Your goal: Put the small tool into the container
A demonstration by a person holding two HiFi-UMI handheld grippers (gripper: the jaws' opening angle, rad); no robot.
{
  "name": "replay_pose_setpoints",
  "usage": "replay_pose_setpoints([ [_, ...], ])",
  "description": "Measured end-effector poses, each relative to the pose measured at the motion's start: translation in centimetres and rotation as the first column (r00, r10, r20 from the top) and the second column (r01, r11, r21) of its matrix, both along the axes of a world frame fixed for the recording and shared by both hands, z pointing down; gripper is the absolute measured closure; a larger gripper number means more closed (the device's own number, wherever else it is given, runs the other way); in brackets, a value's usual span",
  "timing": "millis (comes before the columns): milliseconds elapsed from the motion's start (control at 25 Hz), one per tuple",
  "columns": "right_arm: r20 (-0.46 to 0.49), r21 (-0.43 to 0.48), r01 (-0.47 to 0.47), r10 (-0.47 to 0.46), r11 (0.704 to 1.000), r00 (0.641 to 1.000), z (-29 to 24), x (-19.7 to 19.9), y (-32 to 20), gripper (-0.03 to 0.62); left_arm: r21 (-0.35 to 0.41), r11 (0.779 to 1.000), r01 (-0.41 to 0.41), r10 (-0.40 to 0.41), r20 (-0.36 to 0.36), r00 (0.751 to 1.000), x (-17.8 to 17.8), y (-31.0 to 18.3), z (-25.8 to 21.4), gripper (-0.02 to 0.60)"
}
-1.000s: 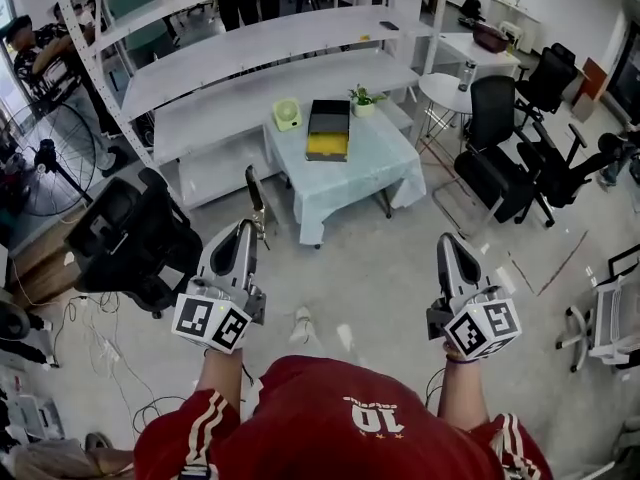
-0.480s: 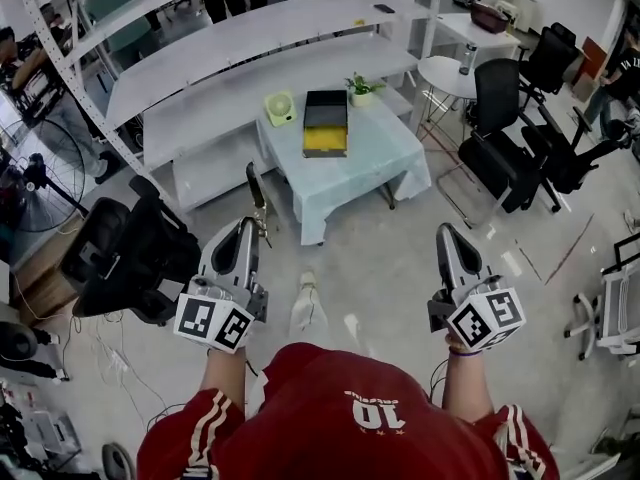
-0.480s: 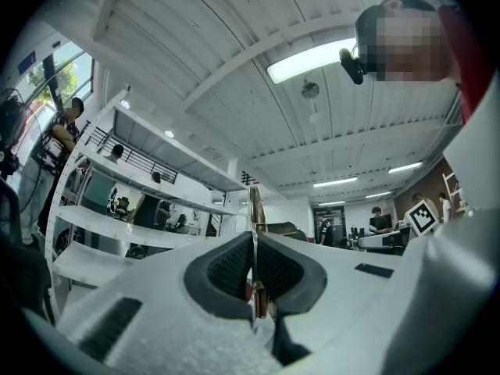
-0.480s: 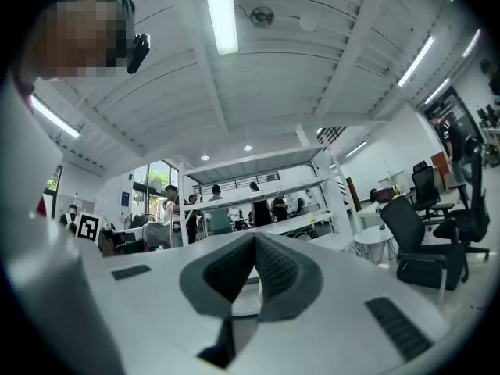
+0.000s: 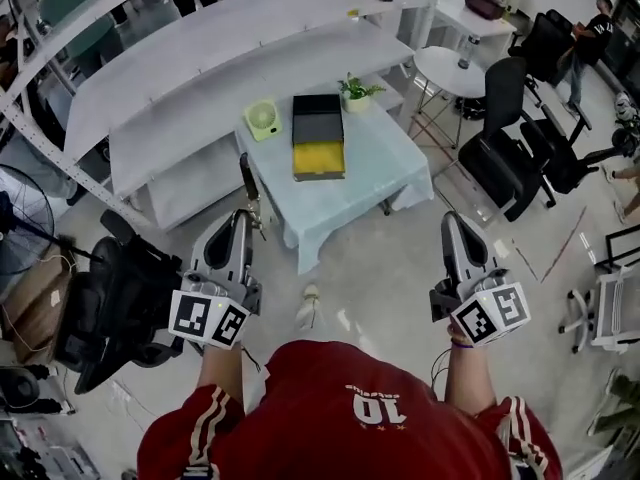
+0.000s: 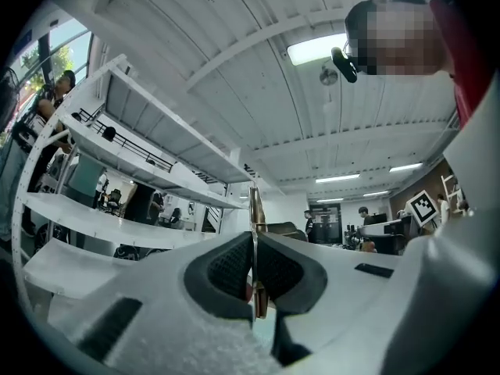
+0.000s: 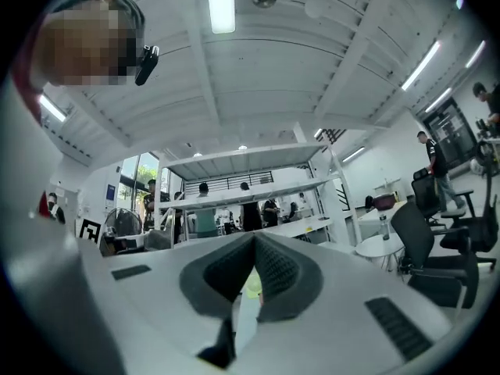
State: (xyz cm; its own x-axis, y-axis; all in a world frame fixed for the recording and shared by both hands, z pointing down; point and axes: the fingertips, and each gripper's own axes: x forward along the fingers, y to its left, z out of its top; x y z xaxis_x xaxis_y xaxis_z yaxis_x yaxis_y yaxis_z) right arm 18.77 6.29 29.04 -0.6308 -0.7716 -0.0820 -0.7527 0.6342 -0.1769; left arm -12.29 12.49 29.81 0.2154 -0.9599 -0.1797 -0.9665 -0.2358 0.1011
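Holding a small tool [image 5: 247,182] over the floor, well short of the table [image 5: 352,186].
The white shelving rack [image 5: 230,73] spans 10 to 1 o'clock. In front of it at 12 stands the table in pale blue cloth, carrying a black container [image 5: 318,136] with a yellow inside, a green fan [image 5: 262,120] and a potted plant [image 5: 357,92]. At 8 o'clock the left gripper [image 5: 241,226] is clamped on the small tool, which points toward 12. At 4 o'clock the right gripper [image 5: 453,224] has its jaws pressed together with nothing between them.

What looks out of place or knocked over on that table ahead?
Nothing stands out. The container, fan and plant sit upright on the table; the small tool is clamped in the left gripper.
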Motion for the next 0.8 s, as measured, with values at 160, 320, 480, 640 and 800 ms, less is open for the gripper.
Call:
replay_pose_setpoints([
  [160,-0.006,-0.001,-0.013,0.013,1.000,1.000,-1.4,-4.9,-7.3,0.589,-0.013,1.000,-0.023,0.024,0.030,0.999,-4.6,-7.8,-1.0,0.574],
  [320,-0.001,0.018,-0.015,0.015,1.000,1.000,-2.7,-9.6,-13.7,0.589,-0.005,0.999,-0.033,0.033,0.058,0.998,-9.0,-13.9,-1.6,0.574],
  [480,-0.044,0.018,-0.010,0.011,1.000,0.999,-2.4,-13.8,-16.3,0.589,-0.015,0.999,-0.048,0.049,0.052,0.997,-12.5,-18.4,-1.1,0.574],
  [640,-0.097,0.004,-0.001,0.001,1.000,0.995,-1.2,-16.3,-17.7,0.589,-0.019,0.998,-0.058,0.059,0.045,0.997,-14.2,-21.6,-0.5,0.574],
  [800,-0.103,-0.006,0.008,-0.009,1.000,0.995,-0.7,-17.5,-19.3,0.589,-0.025,0.996,-0.081,0.083,0.070,0.994,-14.2,-23.8,0.1,0.574],
])
